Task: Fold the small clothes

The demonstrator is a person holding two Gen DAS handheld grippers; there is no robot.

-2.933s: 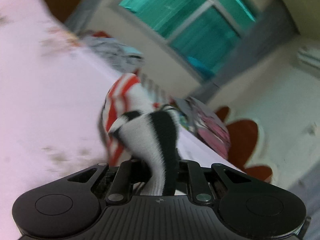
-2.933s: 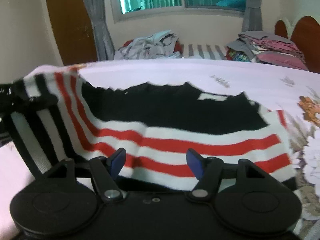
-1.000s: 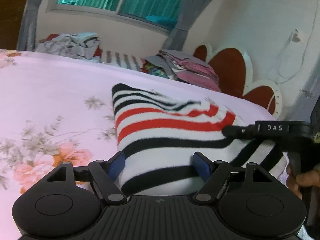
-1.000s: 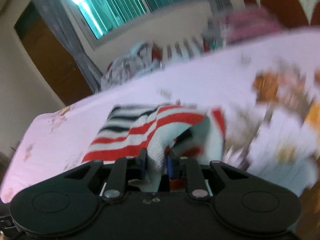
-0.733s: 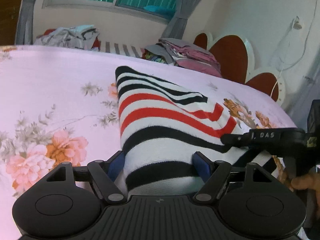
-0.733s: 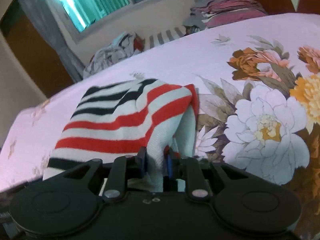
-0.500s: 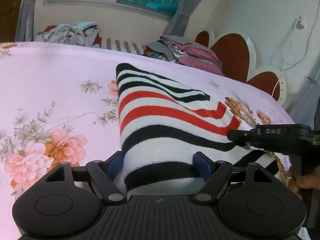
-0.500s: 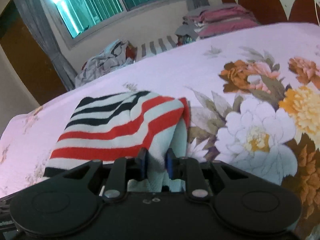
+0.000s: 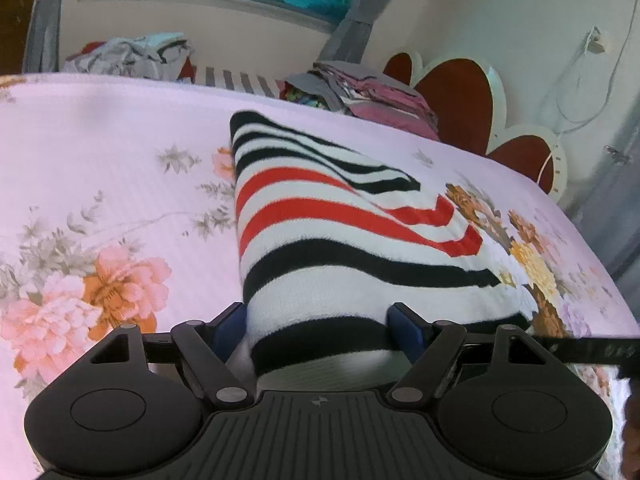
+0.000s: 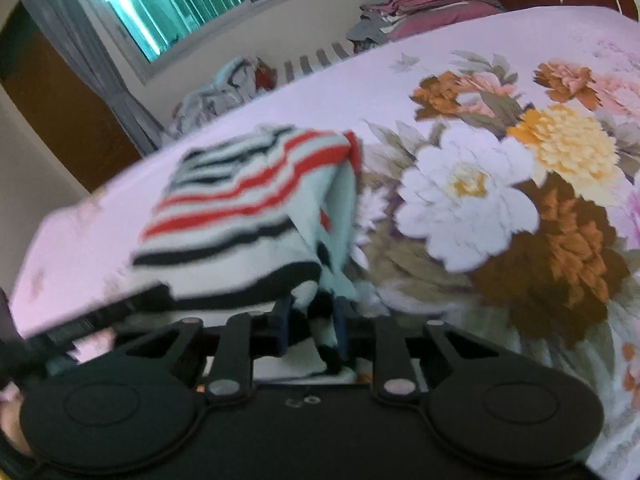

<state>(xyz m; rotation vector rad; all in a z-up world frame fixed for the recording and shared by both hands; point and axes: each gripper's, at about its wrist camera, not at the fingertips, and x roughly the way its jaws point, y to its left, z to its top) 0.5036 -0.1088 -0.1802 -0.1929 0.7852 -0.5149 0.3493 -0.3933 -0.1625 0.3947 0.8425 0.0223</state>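
Note:
A small knitted garment (image 9: 340,240) with black, white and red stripes lies folded on the pink flowered bed sheet (image 9: 100,160). My left gripper (image 9: 318,326) is open, its blue pads standing wide on either side of the garment's near end. My right gripper (image 10: 314,320) is shut on a bunched corner of the same garment (image 10: 240,200), low over the sheet. In the left wrist view, the right gripper's black finger (image 9: 592,348) shows at the right edge. The right wrist view is blurred.
A loose heap of clothes (image 9: 132,54) and a folded stack (image 9: 368,88) lie beyond the bed's far side, under a window. A red and white headboard (image 9: 460,88) stands at the right. The flowered sheet (image 10: 520,140) spreads out to the garment's right.
My right gripper, still shut on the garment's corner, has moved down and toward the near edge of the bed, dragging the fabric with it. My left gripper has stayed put with its jaws wide.

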